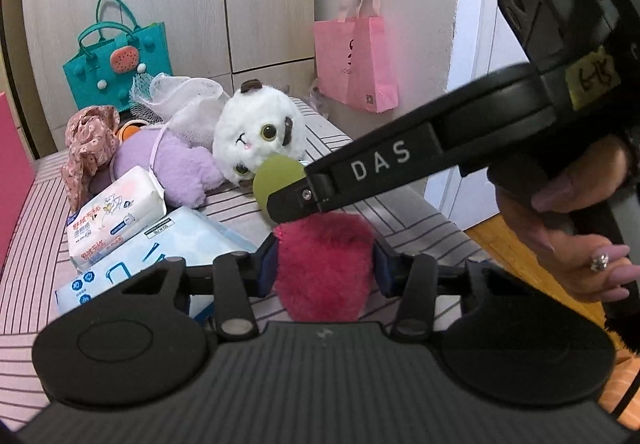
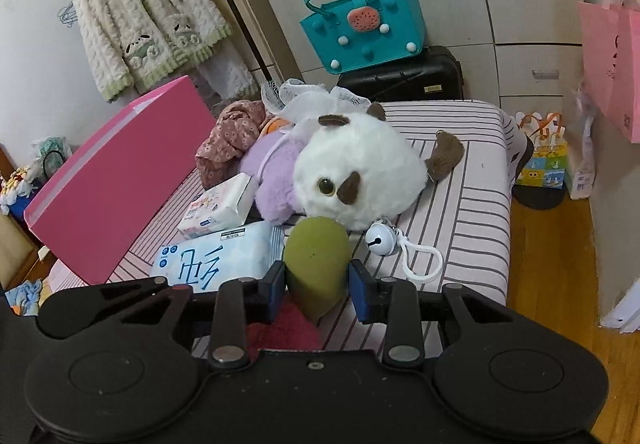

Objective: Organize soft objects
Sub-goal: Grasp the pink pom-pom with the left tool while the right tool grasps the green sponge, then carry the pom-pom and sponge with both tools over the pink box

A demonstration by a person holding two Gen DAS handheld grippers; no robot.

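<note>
Purple plush [image 2: 272, 172] mostly hidden behind white plush [image 2: 360, 176]; pink bag [image 2: 612, 72] cut off.

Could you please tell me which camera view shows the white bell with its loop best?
The right wrist view: the white bell lies unobstructed on the striped bed, right of the green sponge in the right gripper. The left wrist view does not show it.

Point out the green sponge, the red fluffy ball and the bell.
green sponge [image 2: 316, 264]: right wrist view, its middle.
red fluffy ball [image 1: 325, 264]: left wrist view, its middle.
bell [image 2: 378, 239]: right wrist view, its round body.
</note>
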